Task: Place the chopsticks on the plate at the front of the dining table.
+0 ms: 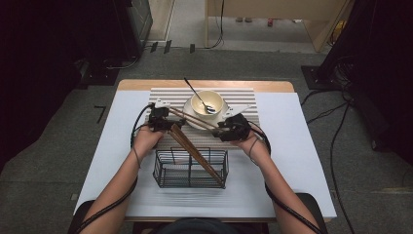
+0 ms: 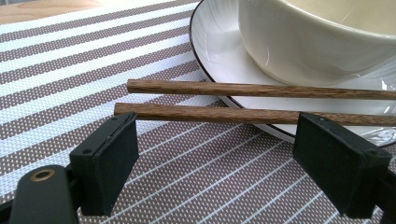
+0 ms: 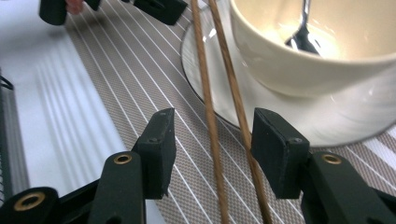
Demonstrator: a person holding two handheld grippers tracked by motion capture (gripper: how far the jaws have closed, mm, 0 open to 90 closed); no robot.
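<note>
Since both grippers sit at the ends of the same pair, here's how it looks:

right gripper point(image 3: 210, 154): jaws about half open, straddling the chopsticks point(image 3: 219, 140), pads not pressing on them as far as one can see.
left gripper point(image 2: 215, 154): jaws wide, holding nothing, the stick tips just beyond them.
chopsticks: two thin wooden rods lying side by side over the striped placemat point(image 2: 70, 70), crossing the near rim of the saucer point(image 2: 215, 42) under the bowl point(image 2: 317, 42).
handling: probably light, stiff, round, so they'd roll; likely best pinched as a pair, near the end off the saucer.
basket point(image 1: 191, 169): at the table's near edge.
</note>
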